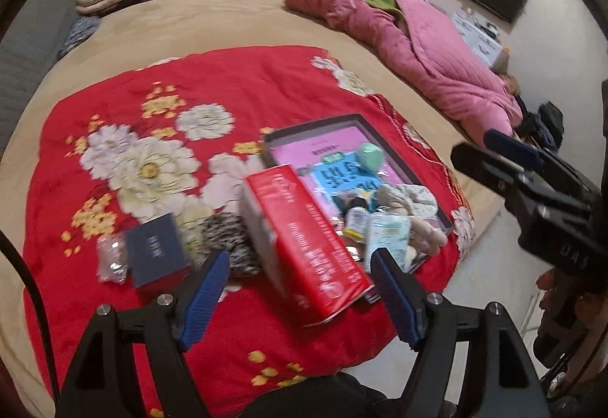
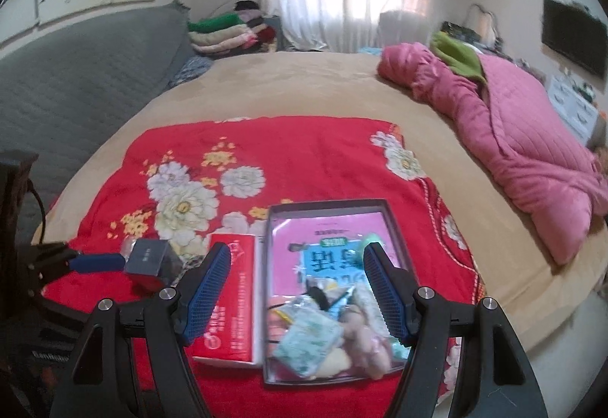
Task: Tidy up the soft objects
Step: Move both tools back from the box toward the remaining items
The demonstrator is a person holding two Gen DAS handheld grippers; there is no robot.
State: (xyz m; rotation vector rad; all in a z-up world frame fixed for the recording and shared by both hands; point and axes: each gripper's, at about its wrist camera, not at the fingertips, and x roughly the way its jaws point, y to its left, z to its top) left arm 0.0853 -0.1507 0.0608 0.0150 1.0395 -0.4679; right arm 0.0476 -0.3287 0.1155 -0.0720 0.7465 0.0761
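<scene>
A shallow dark tray (image 2: pixel 326 207) with a pink printed sheet lies on a red flowered blanket (image 2: pixel 304 152). In its near end lie a mint patterned pouch (image 2: pixel 309 344), a beige plush toy (image 2: pixel 364 345), a small bottle (image 1: pixel 357 218) and a green soft ball (image 1: pixel 368 154). A red box (image 1: pixel 307 243) stands beside the tray, with a black-and-white knit piece (image 1: pixel 224 239) to its left. My left gripper (image 1: pixel 300 288) is open, its jaws on either side of the red box. My right gripper (image 2: pixel 296 288) is open above the tray's near end.
A dark blue card box (image 1: pixel 155 249) and a clear packet (image 1: pixel 110 258) lie left of the red box. A pink quilt (image 2: pixel 524 136) with a green cloth lies on the tan bed at right. Folded blankets (image 2: pixel 224 30) are stacked at the back; a grey headboard (image 2: pixel 76 76) is at left.
</scene>
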